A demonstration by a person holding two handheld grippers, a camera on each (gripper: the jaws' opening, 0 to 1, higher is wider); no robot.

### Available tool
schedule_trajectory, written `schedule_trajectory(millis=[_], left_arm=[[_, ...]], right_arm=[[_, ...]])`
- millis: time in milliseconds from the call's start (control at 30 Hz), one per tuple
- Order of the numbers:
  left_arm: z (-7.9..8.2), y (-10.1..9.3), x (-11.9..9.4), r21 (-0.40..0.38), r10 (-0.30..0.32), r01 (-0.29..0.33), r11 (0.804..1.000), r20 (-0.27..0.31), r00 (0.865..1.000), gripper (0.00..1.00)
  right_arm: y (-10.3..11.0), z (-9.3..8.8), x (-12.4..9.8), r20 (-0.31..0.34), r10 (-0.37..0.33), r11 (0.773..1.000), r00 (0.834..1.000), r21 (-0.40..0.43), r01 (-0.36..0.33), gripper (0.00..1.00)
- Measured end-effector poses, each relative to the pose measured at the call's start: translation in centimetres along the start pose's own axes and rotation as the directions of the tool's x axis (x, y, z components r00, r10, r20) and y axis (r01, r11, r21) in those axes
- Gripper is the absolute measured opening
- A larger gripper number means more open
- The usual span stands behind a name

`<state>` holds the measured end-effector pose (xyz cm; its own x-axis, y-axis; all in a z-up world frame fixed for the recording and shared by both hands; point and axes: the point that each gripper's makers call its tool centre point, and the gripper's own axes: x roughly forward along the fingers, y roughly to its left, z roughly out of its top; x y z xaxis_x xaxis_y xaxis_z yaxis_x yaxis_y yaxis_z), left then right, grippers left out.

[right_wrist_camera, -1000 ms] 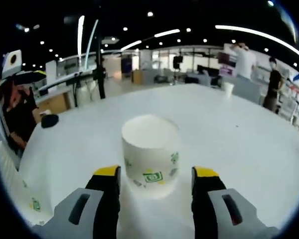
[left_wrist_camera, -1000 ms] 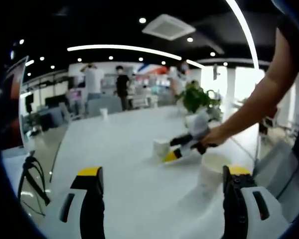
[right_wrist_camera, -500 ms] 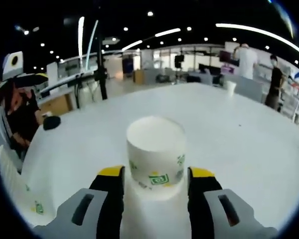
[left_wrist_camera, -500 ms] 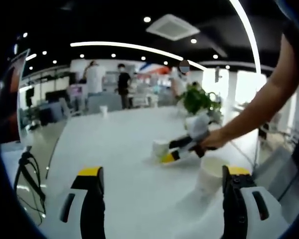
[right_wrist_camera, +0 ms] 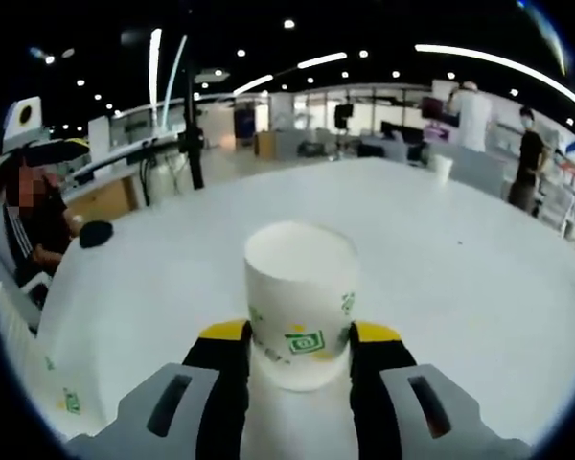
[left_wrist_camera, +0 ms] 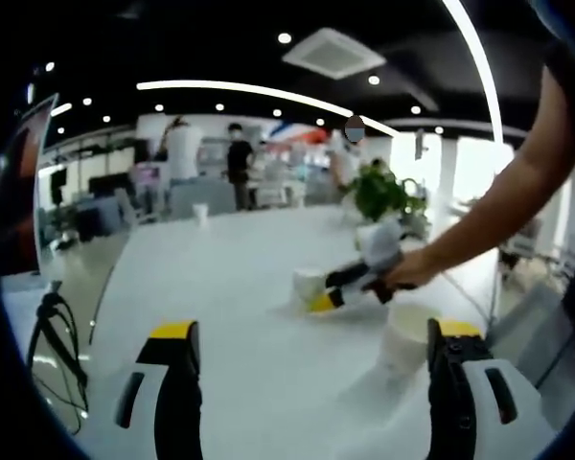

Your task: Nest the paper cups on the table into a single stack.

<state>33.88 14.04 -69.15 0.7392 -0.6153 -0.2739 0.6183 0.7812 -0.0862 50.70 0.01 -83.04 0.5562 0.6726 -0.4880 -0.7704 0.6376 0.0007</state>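
Observation:
A white paper cup (right_wrist_camera: 300, 307) with green logos stands on the white table (right_wrist_camera: 460, 278). My right gripper (right_wrist_camera: 300, 332) is shut on it, both yellow-tipped jaws pressing its lower sides. In the left gripper view the same cup (left_wrist_camera: 309, 285) sits mid-table with the right gripper (left_wrist_camera: 337, 295) around it, held by a person's hand (left_wrist_camera: 410, 273). My left gripper (left_wrist_camera: 313, 331) hangs open over the table with nothing between its jaws. A second cup (left_wrist_camera: 402, 337) stands upright just inside its right jaw. Another cup (right_wrist_camera: 62, 388) shows at the lower left of the right gripper view.
A small cup (left_wrist_camera: 200, 214) stands far off at the table's back edge, also seen as the far cup (right_wrist_camera: 442, 169). A potted plant (left_wrist_camera: 379, 190) rises behind the hand. A black object (right_wrist_camera: 96, 233) lies near a seated person (right_wrist_camera: 34, 225). People stand in the background.
The right gripper's jaws have moved forward and closed in until they press the cup's sides. The left gripper view has hardly shifted.

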Motion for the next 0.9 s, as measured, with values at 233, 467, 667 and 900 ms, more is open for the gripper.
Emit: schedule_trajectory(millis=[233,467,667,900], left_arm=[[-0.1,-0.2,0.1,-0.002,-0.003,0.003,1.000,-0.002,1.000,0.98],[-0.2,-0.3,0.2,-0.004,-0.005,0.005,1.000,-0.008,1.000,0.99],[-0.1,-0.3,0.3,-0.005,-0.003,0.003,1.000,-0.010,1.000,0.99],[-0.3,0.2,0.8,-0.027,0.019,-0.020,0.999,-0.042,0.999,0.99]], right_arm=[[-0.5,0.7,-0.6,0.013,-0.006,1.000,1.000,0.016,0.006,0.36],[-1.4,2.7,-1.2,0.000,-0.011,1.000,1.000,-0.003,0.011,0.34],[-2.0,4.4,-1.7,0.012,-0.011,1.000,1.000,-0.010,0.012,0.35],[-2.4,5.9,-2.3,0.034,-0.014,1.000,0.999,-0.017,0.015,0.35]])
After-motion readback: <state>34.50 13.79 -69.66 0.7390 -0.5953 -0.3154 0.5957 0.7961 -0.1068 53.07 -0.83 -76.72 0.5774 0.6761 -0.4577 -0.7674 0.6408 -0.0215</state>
